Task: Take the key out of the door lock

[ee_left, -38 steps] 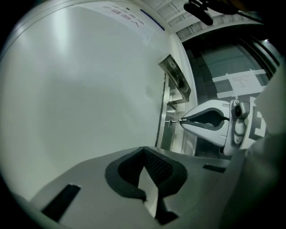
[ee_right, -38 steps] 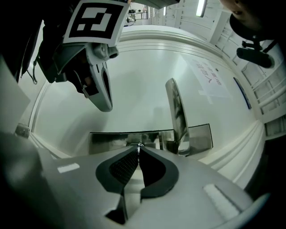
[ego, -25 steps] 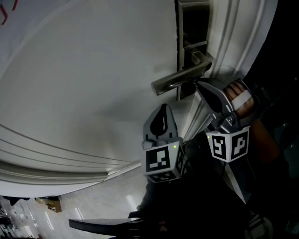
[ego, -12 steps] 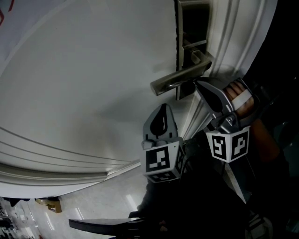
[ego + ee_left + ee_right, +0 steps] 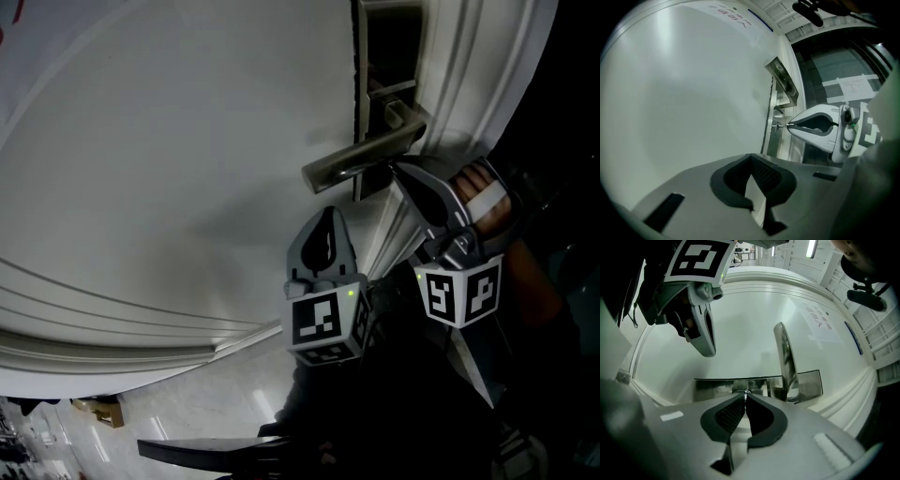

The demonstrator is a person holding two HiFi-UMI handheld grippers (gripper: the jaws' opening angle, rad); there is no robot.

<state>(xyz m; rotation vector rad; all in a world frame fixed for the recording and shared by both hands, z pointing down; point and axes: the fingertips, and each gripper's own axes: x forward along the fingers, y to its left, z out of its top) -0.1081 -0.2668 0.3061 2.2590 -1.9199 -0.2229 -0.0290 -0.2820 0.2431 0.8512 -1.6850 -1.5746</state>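
Right gripper (image 5: 746, 398) has its jaws pinched on the one small key (image 5: 782, 125), which seems to sit in the lock plate (image 5: 712, 387) just beside the single lever handle (image 5: 361, 155), though it is tiny. Of the two grippers, the left gripper (image 5: 751, 159) is pressed together and empty, near the white door (image 5: 169, 169). Pale floor (image 5: 216, 412) shows below.
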